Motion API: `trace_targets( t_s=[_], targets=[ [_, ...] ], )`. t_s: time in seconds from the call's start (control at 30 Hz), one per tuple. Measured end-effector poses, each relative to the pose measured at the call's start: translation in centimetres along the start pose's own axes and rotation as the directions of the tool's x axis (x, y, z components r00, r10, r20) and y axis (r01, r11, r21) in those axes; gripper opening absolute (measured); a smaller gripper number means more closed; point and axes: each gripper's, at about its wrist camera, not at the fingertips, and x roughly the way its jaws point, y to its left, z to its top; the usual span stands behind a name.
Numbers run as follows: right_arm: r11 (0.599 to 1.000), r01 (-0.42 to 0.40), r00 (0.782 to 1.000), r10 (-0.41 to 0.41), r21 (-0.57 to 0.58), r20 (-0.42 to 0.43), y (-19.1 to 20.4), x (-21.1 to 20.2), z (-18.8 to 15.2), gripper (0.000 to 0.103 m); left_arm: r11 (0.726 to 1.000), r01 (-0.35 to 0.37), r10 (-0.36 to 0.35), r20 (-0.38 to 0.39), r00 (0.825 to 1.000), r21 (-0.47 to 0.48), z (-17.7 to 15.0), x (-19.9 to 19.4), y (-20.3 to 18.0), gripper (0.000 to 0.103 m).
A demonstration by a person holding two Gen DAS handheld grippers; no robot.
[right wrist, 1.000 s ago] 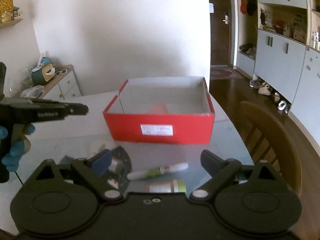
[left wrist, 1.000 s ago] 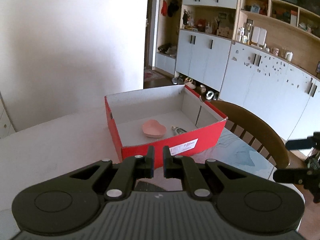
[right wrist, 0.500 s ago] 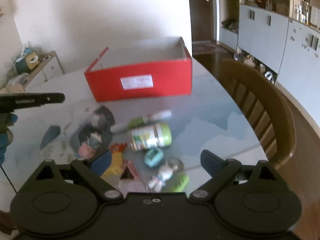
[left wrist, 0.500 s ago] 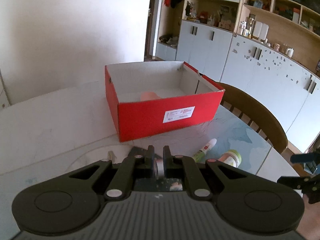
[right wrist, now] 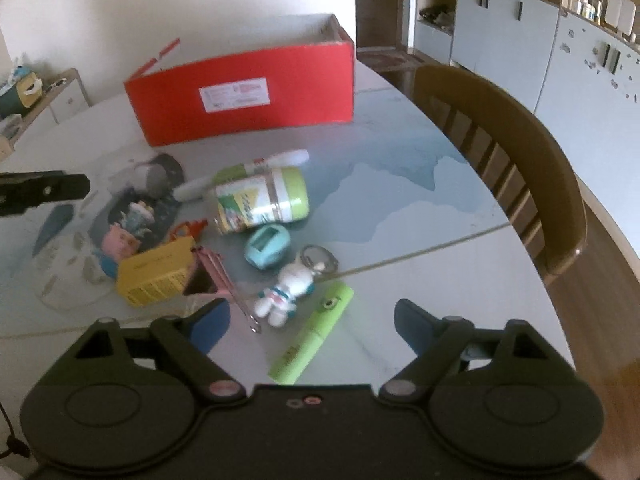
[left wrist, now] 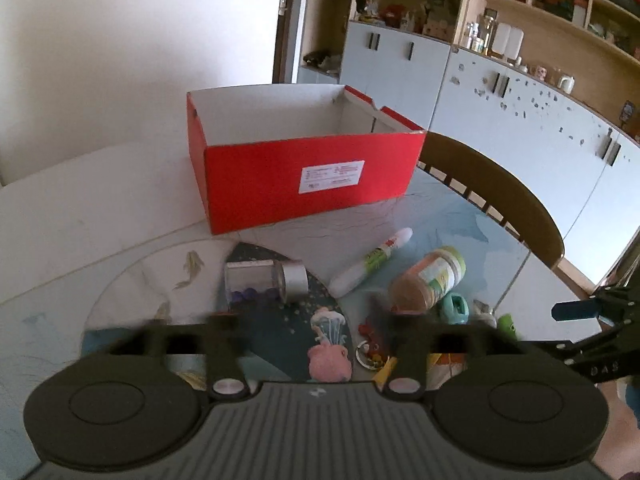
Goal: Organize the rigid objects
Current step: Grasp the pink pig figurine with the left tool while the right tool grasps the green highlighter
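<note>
- One red box [left wrist: 304, 176] stands open-topped at the far side of the worktop [right wrist: 420, 208], a white label on its near wall; from here its inside cannot be seen.
- One loose cluster of small things lies on the worktop in front of the box, none of them in it.
- One white marker with a green band [left wrist: 370, 262] lies slanted, just beside one jar with a pale green lid [right wrist: 262, 200] that lies on its side.
- One clear jar with a silver lid [left wrist: 264, 280] also lies on its side, left of the marker.
- One small teal sharpener-like thing [right wrist: 267, 247] sits just beside the green-lidded jar.
- One white astronaut keyring [right wrist: 286, 290] lies next to one lime-green highlighter [right wrist: 314, 338].
- One yellow carton [right wrist: 158, 276] rests against one pink clip [right wrist: 218, 270].
- One pink pig figure [left wrist: 330, 362] lies near the yellow carton; one red trinket [left wrist: 370, 344] is beside it, too small to name.
- One wooden chair [right wrist: 520, 152] stands at the worktop's right edge.
- Left gripper [left wrist: 312, 326]: its fingers have just been opening and stand spread above the cluster, blurred, with nothing pinched.
- Right gripper [right wrist: 310, 318]: blue-tipped fingers have just been closing a little but are spread wide, the keyring and highlighter lying on the worktop in the gap between them, untouched.
</note>
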Motion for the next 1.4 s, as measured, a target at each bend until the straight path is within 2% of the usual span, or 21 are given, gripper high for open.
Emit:
trace_targets(
  t_s=[0.07, 0.3, 0.57, 0.77, 1.03, 1.1, 1.3, 1.33, 1.4],
  targets=[
    [1.000, 0.004, 1.000, -0.004, 0.005, -0.014, -0.1, 0.5, -0.2, 0.084, 1.000, -0.002, 0.002, 0.000, 1.000, 0.014, -0.3, 0.3, -0.2, 0.075],
    [1.000, 0.023, 0.999, -0.023, 0.007, -0.041, -0.1, 1.5, -0.5, 0.081, 0.999, -0.026, 0.029, -0.093, 0.995, 0.033, -1.7, 3.3, -0.2, 0.075],
    [0.999, 0.034, 0.998, -0.032, 0.030, -0.052, -0.6, 1.9, -0.7, 0.078, 0.999, -0.038, 0.041, -0.159, 0.986, 0.025, -2.8, 5.6, 0.2, 0.075],
    [0.996, 0.048, 0.997, -0.043, 0.071, -0.071, -1.5, 2.3, -0.8, 0.065, 0.998, -0.046, 0.051, -0.175, 0.983, 0.030, -3.0, 6.4, 0.1, 0.075],
    [0.996, 0.078, 0.995, -0.075, 0.034, -0.065, -1.2, 2.5, -0.8, 0.052, 0.996, -0.074, 0.081, -0.168, 0.982, 0.047, -2.9, 6.9, -0.1, 0.075],
    [0.996, 0.093, 0.994, -0.093, 0.000, -0.060, -0.7, 2.6, -0.9, 0.043, 0.995, -0.078, 0.087, -0.166, 0.982, 0.058, -2.9, 7.0, -0.2, 0.075],
    [0.997, 0.072, 0.996, -0.073, -0.018, -0.050, -0.3, 2.4, -0.9, 0.029, 0.994, -0.076, 0.087, -0.162, 0.983, 0.075, -3.0, 6.9, -0.6, 0.074],
    [0.998, 0.067, 0.996, -0.068, -0.021, -0.050, -0.3, 2.4, -0.9, 0.027, 0.995, -0.073, 0.084, -0.160, 0.984, 0.073, -3.0, 6.8, -0.6, 0.073],
    [0.998, 0.061, 0.997, -0.062, -0.024, -0.051, -0.3, 2.5, -0.8, 0.023, 0.996, -0.064, 0.074, -0.161, 0.984, 0.068, -3.0, 6.7, -0.5, 0.062]
  ],
)
